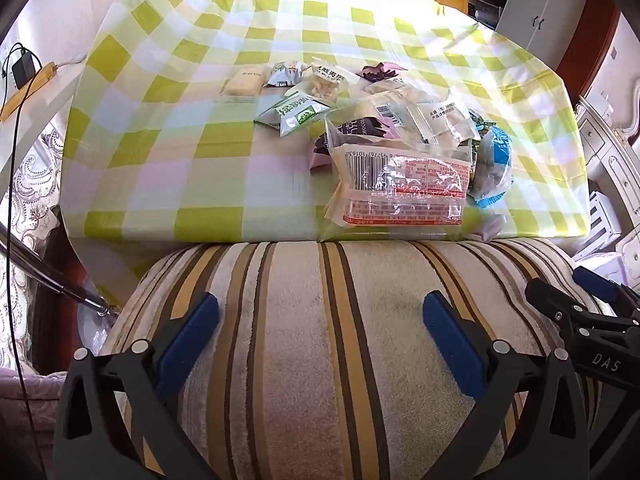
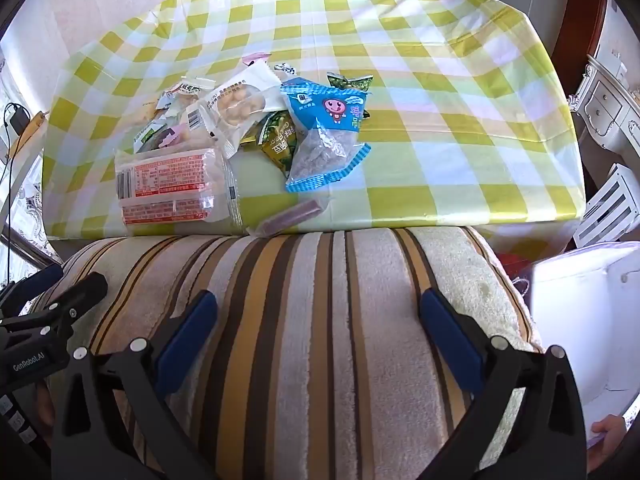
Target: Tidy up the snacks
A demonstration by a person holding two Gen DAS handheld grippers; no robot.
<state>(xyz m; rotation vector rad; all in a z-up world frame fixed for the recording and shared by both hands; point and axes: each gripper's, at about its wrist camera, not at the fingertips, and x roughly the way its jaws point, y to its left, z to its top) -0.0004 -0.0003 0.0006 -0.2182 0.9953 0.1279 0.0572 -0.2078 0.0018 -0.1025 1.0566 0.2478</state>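
1. In the left wrist view, the left claw is spread wide with nothing in it, above a striped fuzzy cushion. The pile of shiny snack packets lies past it on the worktop with the green and white checked cloth. A clear packet with red print lies nearest.
2. In the right wrist view, the right claw is spread wide too, holding nothing. A blue see-through snack bag sits on the pile's right. A white box stands far right.

Both wrist cameras look forward from low over a striped plush cushion toward the green-checked tablecloth, side by side; both views share the near pile of snack packets.
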